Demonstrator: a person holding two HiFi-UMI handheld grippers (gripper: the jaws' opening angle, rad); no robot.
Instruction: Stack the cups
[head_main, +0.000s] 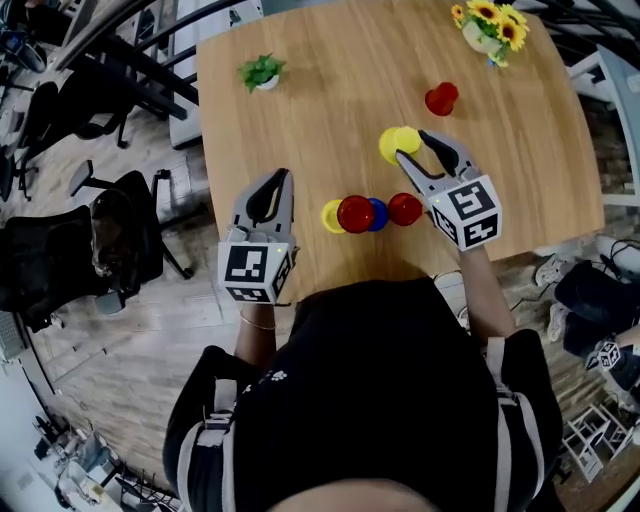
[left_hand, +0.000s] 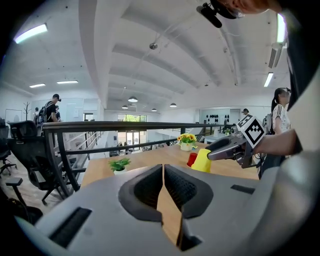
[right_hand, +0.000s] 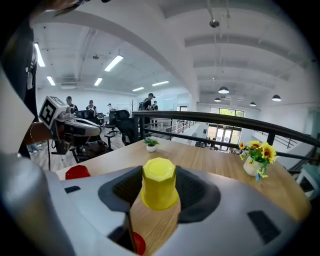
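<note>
My right gripper (head_main: 411, 146) is shut on an upside-down yellow cup (head_main: 394, 143), held above the table; in the right gripper view the yellow cup (right_hand: 159, 183) fills the gap between the jaws. Near the table's front edge stands a row: a yellow cup (head_main: 330, 216), a red cup (head_main: 355, 213), a blue cup (head_main: 378, 214) and another red cup (head_main: 404, 208). A further red cup (head_main: 441, 98) stands farther back. My left gripper (head_main: 283, 178) hovers left of the row, shut with nothing between its jaws (left_hand: 163, 168).
A small green plant (head_main: 261, 72) stands at the table's far left and a vase of sunflowers (head_main: 490, 25) at the far right corner. Black office chairs (head_main: 120, 235) are on the floor to the left of the wooden table (head_main: 330, 60).
</note>
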